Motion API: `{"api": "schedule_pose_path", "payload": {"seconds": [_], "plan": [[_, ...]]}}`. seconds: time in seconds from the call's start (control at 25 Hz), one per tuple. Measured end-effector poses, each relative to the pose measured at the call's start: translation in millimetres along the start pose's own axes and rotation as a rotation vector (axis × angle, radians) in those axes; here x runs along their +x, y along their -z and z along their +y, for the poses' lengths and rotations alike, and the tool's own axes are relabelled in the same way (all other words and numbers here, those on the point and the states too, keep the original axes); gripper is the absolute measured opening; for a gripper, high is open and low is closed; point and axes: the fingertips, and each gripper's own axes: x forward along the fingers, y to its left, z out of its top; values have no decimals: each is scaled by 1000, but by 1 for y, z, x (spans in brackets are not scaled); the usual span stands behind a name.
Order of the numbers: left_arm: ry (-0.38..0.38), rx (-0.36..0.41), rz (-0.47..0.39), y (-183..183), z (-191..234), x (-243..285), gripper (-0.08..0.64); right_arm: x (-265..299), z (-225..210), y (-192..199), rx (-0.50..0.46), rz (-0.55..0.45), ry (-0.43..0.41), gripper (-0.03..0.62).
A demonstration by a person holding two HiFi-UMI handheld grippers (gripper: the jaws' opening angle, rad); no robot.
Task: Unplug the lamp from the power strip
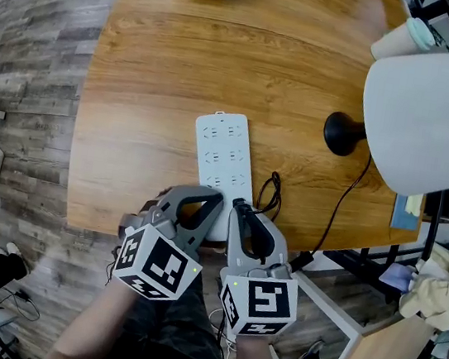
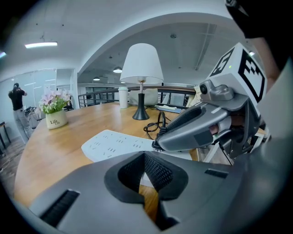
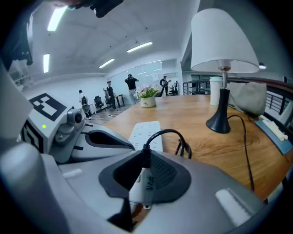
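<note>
The wooden surface (image 1: 156, 81) carries the lamp (image 1: 434, 122) far right and the power strip (image 1: 224, 153) centrally. At its near end, the left hand-held gripper (image 1: 215, 196) is pressed together, and the right hand-held gripper (image 1: 240, 206) pinches the plug (image 3: 145, 180).

Nearest the power strip (image 1: 224, 162), the left gripper (image 1: 210, 196) is a pale grey plastic shell with a triangular cut-out. The right gripper (image 1: 241, 208) is grey with a black panel on top. At each gripper's end away from the power strip sits a white cube with black square markers and 1 small green light: left cube (image 1: 153, 263), right cube (image 1: 261, 301). The pads (image 2: 158, 173) are black and ribbed. The person wears dark mottled trousers (image 1: 176, 335).
</note>
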Motion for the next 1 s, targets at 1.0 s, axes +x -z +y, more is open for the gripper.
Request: {"api": "schedule_pose_path", "payload": {"seconds": [1.0], "plan": [[-2,-3,-2,-2,1,0,-5,-5,18,-4,-375,-15,35,67]]}}
